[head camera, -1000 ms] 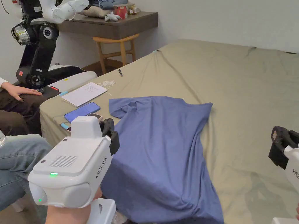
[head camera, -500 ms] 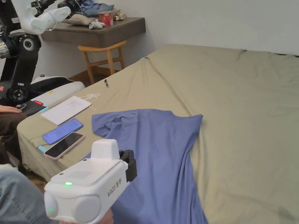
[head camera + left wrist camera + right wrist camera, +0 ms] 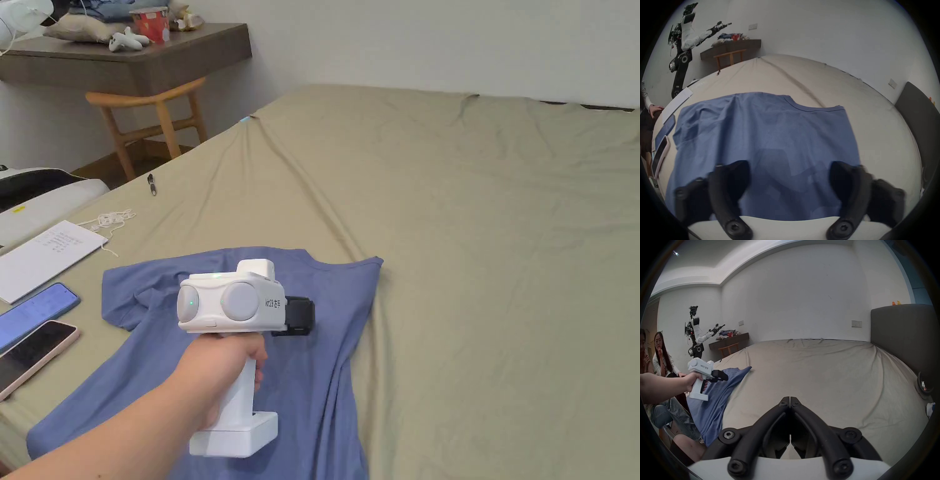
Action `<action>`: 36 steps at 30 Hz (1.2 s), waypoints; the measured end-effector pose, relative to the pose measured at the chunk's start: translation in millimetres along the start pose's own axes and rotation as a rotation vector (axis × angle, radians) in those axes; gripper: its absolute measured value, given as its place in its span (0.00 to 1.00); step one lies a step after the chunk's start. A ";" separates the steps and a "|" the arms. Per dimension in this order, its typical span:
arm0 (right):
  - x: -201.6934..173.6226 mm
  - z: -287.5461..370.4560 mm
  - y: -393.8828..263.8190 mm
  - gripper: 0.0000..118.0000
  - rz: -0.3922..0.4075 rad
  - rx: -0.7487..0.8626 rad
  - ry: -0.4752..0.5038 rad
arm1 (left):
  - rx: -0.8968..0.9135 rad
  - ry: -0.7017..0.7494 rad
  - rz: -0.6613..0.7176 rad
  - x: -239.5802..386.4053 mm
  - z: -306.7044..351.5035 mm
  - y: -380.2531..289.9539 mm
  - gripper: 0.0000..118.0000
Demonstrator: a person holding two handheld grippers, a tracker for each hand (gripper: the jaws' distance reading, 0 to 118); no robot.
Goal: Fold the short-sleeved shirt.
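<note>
Blue shirt (image 3: 325, 350) on bed (image 3: 500, 219), left claw (image 3: 789, 175) spread above, right claw (image 3: 790, 400) closed

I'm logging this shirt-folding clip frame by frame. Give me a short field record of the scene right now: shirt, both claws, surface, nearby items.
shirt: blue short-sleeved shirt, spread on the bed, not yet folded, lower part hanging over the near edge
left claw: left claw open, above the shirt's body, gripping nothing
right claw: right claw shut, empty, over bare sheet
surface: bed with olive sheet
nearby items: two phones, paper sheet, left of the shirt
</note>
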State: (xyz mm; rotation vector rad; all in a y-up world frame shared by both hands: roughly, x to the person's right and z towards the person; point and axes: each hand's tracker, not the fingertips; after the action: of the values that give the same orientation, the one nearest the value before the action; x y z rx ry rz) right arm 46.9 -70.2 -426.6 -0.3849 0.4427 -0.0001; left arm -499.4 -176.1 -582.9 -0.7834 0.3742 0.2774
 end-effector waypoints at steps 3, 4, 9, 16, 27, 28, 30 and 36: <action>2.0 6.0 1.1 0.00 0.020 0.001 -0.015 | 0.025 0.064 -0.029 8.2 -6.3 -15.5 0.42; 1.8 5.4 1.8 0.00 0.022 0.003 -0.013 | 0.046 0.092 -0.070 13.7 -4.4 -18.3 0.38; -1.0 4.1 2.6 0.00 0.019 0.001 -0.008 | 0.072 0.077 -0.156 28.6 5.3 -32.5 0.01; -4.4 13.4 10.0 0.00 0.027 0.050 0.005 | 0.178 -0.042 -0.084 11.9 51.1 -21.6 0.00; 2.9 33.3 20.5 0.00 -0.033 0.103 -0.006 | 0.415 -0.172 -0.052 9.9 195.0 52.3 0.00; 4.3 34.8 22.0 0.00 -0.047 0.106 -0.004 | 0.437 -0.184 -0.064 16.2 207.5 60.9 0.00; 7.2 39.2 24.2 0.00 -0.083 0.120 -0.006 | 0.485 -0.203 -0.112 38.5 233.1 77.9 0.00; 15.6 61.7 29.2 0.00 -0.084 0.186 -0.035 | 0.564 -0.361 -0.225 131.2 301.7 107.5 0.00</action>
State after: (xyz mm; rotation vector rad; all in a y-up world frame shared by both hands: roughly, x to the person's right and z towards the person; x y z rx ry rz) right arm 84.4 -22.1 -392.4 -0.2201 0.3883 -0.1149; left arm -354.7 130.1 -511.0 -0.2063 0.0123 0.0877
